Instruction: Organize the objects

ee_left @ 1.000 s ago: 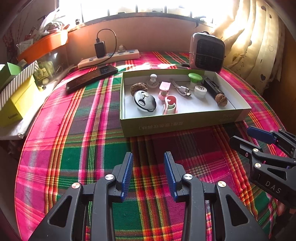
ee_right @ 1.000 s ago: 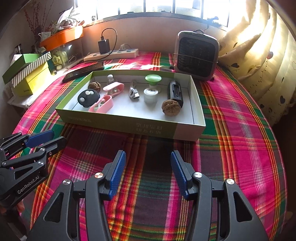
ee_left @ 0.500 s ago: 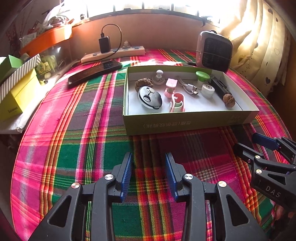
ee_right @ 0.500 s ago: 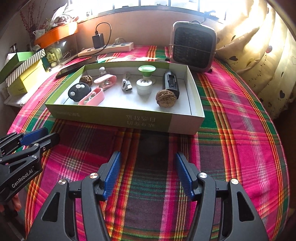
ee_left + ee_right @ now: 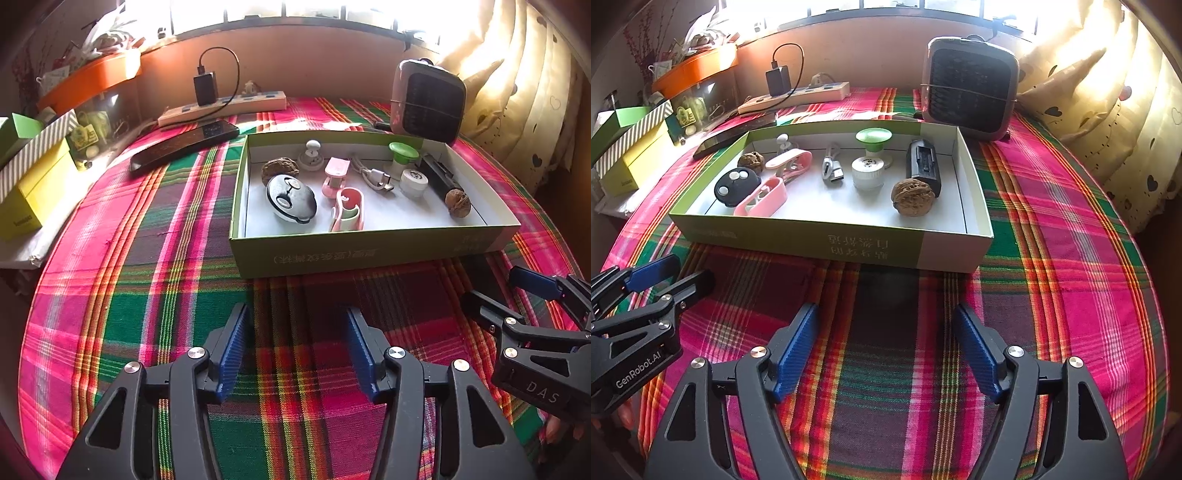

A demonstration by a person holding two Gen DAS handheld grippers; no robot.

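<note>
Green box lies beyond both empty, just-widened tongs.

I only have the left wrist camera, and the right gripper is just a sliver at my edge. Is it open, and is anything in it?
Observer: The right gripper is open. Its jaws have just been opening, with nothing between them, only tablecloth below.
Operator: What is on top of the round black gadget? I see one white circle.
Observer: The right wrist view shows three white dots on its top.
Operator: Is there anything on the cloth past the tray's right end?
Observer: Nothing. It is bare plaid out to the cushions.
</note>
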